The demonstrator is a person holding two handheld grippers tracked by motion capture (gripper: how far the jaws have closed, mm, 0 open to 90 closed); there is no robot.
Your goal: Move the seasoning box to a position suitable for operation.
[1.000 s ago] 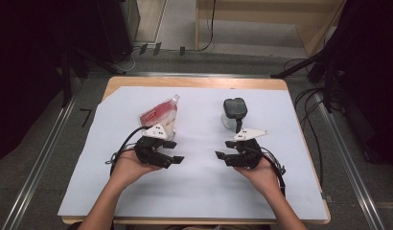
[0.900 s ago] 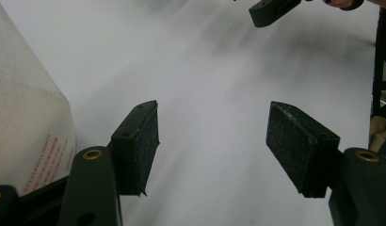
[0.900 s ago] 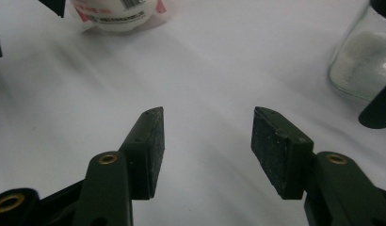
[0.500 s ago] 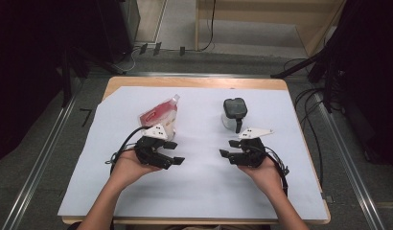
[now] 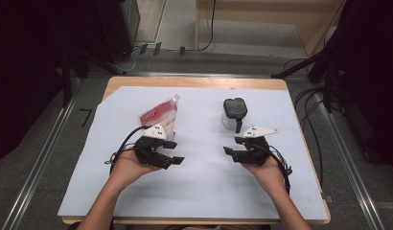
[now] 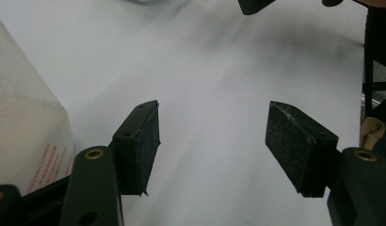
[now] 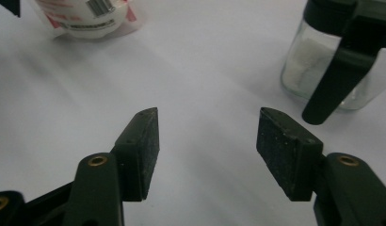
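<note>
A refill pouch (image 5: 158,115) with a red label and a spout lies on the white sheet at the left, its spout pointing up and right. A glass jar (image 5: 234,112) with a dark lid and handle stands at the right. My left gripper (image 5: 174,152) rests just in front of the pouch, open, with nothing between its jaws (image 6: 212,141); the pouch (image 6: 21,136) sits beside its left jaw. My right gripper (image 5: 231,146) rests in front of the jar. Its jaws (image 7: 207,150) have just been opening and hold nothing. Ahead of them stand the jar (image 7: 332,61) and the pouch (image 7: 83,16).
A white sheet (image 5: 199,182) covers most of the wooden table (image 5: 194,82). Cables trail from both grippers. Dark equipment, stands and floor cables surround the table on both sides. A wooden frame stands on the floor beyond.
The right gripper has shifted a little to the right and its jaws stand slightly wider. The left hand, pouch and jar have kept still.
</note>
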